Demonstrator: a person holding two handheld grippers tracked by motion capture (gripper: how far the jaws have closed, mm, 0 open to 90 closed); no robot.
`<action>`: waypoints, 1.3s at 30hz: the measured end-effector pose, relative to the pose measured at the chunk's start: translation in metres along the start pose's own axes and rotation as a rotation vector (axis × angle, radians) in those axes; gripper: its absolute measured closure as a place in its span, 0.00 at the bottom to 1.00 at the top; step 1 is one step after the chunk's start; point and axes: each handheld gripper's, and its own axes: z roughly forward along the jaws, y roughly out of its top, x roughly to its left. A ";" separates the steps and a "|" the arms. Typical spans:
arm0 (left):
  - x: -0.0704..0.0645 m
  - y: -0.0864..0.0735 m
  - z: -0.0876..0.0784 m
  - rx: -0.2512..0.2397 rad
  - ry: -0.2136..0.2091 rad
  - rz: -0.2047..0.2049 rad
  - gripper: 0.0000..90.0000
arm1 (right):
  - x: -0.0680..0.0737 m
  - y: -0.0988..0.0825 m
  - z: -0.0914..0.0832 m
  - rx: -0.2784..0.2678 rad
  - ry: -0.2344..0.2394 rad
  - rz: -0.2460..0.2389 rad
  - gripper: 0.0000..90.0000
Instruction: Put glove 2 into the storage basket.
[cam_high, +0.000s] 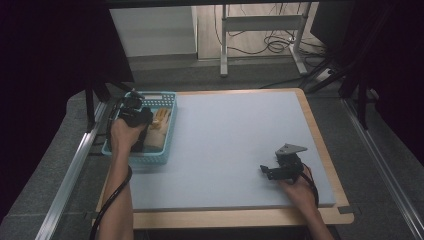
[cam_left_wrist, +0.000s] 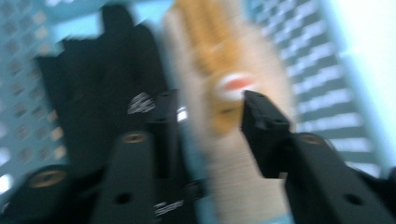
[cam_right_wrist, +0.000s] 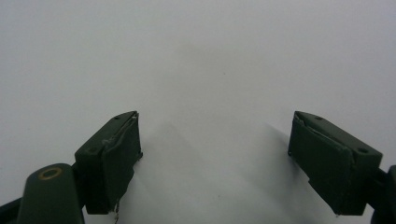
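- Left gripper (cam_left_wrist: 205, 126) hangs over the basket (cam_high: 167, 131) at the table's left edge, clamped on a beige glove (cam_left_wrist: 233, 70) (blurred).
- Right gripper (cam_right_wrist: 215, 158) rests open.
- Next: lift the glove clear.

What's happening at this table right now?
A person holds a gripper in each hand. The left gripper is down in a light blue basket at the table's left side, its jaws around a beige and orange glove beside something black. The right gripper rests open on the bare grey mat, holding nothing.

No text or label is sharp enough to read.
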 end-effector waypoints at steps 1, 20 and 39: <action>0.003 -0.001 0.006 0.017 0.018 -0.002 0.77 | 0.000 0.000 0.000 0.000 0.000 0.000 0.18; 0.001 -0.003 0.033 0.038 0.026 -0.011 0.75 | 0.000 0.000 0.000 0.001 0.000 -0.001 0.18; 0.011 -0.019 -0.008 -0.134 -0.038 0.005 0.35 | 0.000 0.000 0.000 0.000 0.000 -0.002 0.18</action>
